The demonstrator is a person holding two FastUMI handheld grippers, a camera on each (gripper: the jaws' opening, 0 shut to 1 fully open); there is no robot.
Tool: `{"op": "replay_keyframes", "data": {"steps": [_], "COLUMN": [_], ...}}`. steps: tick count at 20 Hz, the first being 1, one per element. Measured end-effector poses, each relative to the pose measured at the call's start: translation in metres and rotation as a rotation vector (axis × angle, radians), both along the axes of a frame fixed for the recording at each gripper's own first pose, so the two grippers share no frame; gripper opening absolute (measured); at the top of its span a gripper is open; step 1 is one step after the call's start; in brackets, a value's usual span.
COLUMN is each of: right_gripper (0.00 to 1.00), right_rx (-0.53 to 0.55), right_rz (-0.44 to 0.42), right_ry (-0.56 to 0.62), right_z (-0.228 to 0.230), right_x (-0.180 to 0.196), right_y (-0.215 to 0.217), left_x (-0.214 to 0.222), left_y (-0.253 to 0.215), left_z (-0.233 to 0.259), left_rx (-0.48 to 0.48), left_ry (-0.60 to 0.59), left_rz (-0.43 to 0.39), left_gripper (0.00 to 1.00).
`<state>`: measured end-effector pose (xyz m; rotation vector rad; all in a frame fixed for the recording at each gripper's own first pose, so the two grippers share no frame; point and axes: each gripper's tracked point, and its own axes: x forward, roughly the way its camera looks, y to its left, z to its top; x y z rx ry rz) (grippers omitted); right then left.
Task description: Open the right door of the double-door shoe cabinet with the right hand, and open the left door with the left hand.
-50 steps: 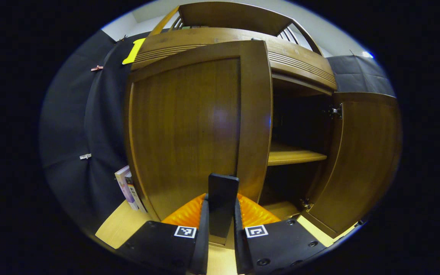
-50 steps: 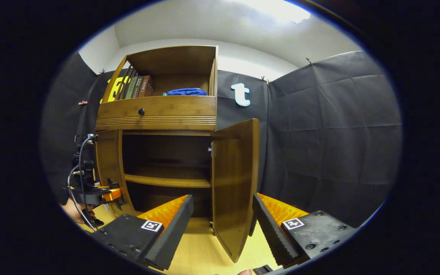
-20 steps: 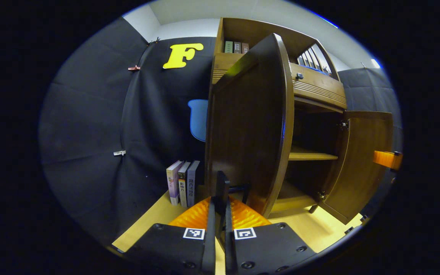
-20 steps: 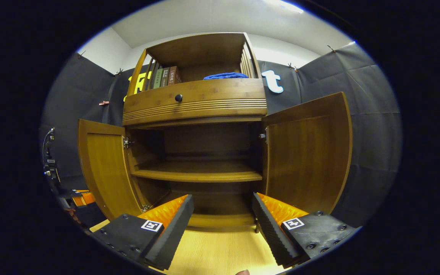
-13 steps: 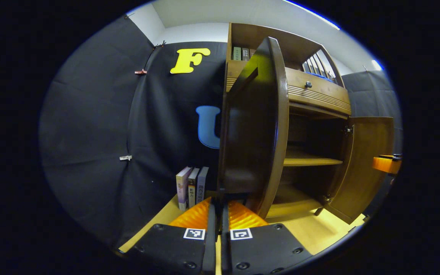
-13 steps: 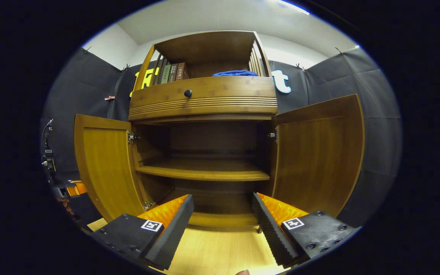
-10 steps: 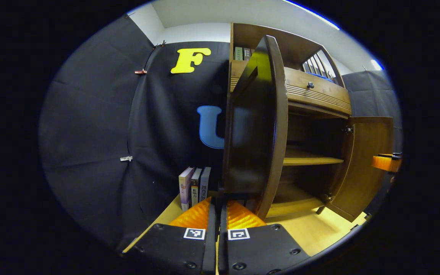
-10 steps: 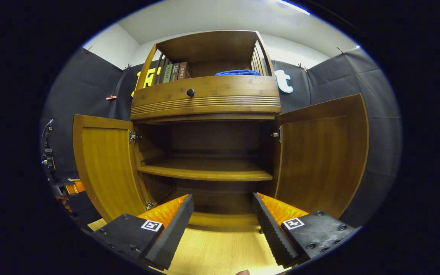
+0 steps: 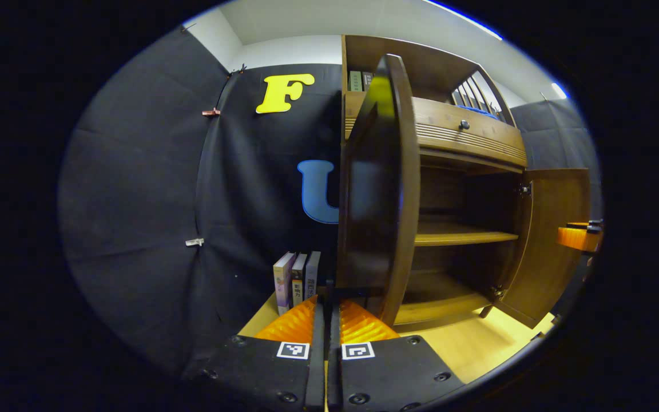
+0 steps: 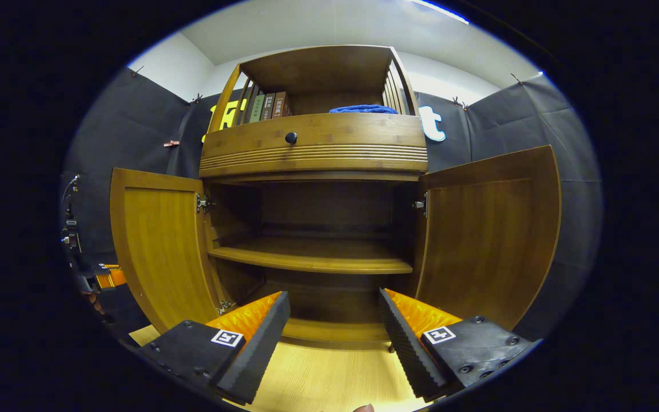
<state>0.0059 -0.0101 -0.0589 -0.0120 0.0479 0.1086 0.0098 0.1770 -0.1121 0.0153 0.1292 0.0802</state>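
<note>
Wooden shoe cabinet [image 10: 312,154] stands on the worktop [image 10: 329,377], both doors swung wide | left door [image 9: 378,189] edge-on just ahead of left gripper [image 9: 327,312], jaws pressed together; whether they pinch its handle, cannot tell | right door [image 10: 487,240] open, right gripper [image 10: 334,320] jaws spread, apart from it

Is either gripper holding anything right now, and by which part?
The left gripper is shut on the left door, at its bottom free edge. The right gripper is open and holds nothing.
</note>
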Motion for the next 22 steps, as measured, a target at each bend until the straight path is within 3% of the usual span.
{"op": "replay_keyframes", "data": {"steps": [2, 4, 5, 6, 10, 15, 22], "right_gripper": [0.94, 0.98, 0.94, 0.98, 1.0, 1.0, 0.98], "right_rx": [0.003, 0.007, 0.011, 0.016, 0.025, 0.04, 0.051], "right_rz": [0.002, 0.001, 0.0, 0.001, 0.005, 0.011, -0.031], "right_ry": [0.001, 0.002, 0.002, 0.004, 0.001, -0.014, -0.042], "right_z": [0.0, 0.0, -0.001, 0.0, 0.002, 0.008, 0.019], "right_x": [-0.002, -0.001, -0.002, -0.002, -0.002, -0.005, -0.013], "right_y": [-0.003, -0.005, -0.006, -0.006, -0.006, -0.006, -0.011], "left_x": [-0.004, -0.013, -0.018, -0.025, -0.05, -0.062, -0.048], "left_y": [0.001, 0.003, 0.004, 0.0, -0.011, -0.054, -0.12], "left_z": [0.001, 0.015, 0.022, 0.031, 0.062, 0.068, 0.062], "left_rx": [0.008, 0.003, 0.004, 0.007, 0.037, 0.0, -0.005], "left_ry": [-0.002, -0.039, -0.057, -0.075, -0.14, -0.131, -0.092], "left_rz": [0.011, 0.027, 0.037, 0.035, 0.045, -0.059, -0.13], "left_gripper": [0.06, 0.06, 0.12, 0.03, 0.41, 0.99, 0.97]}}
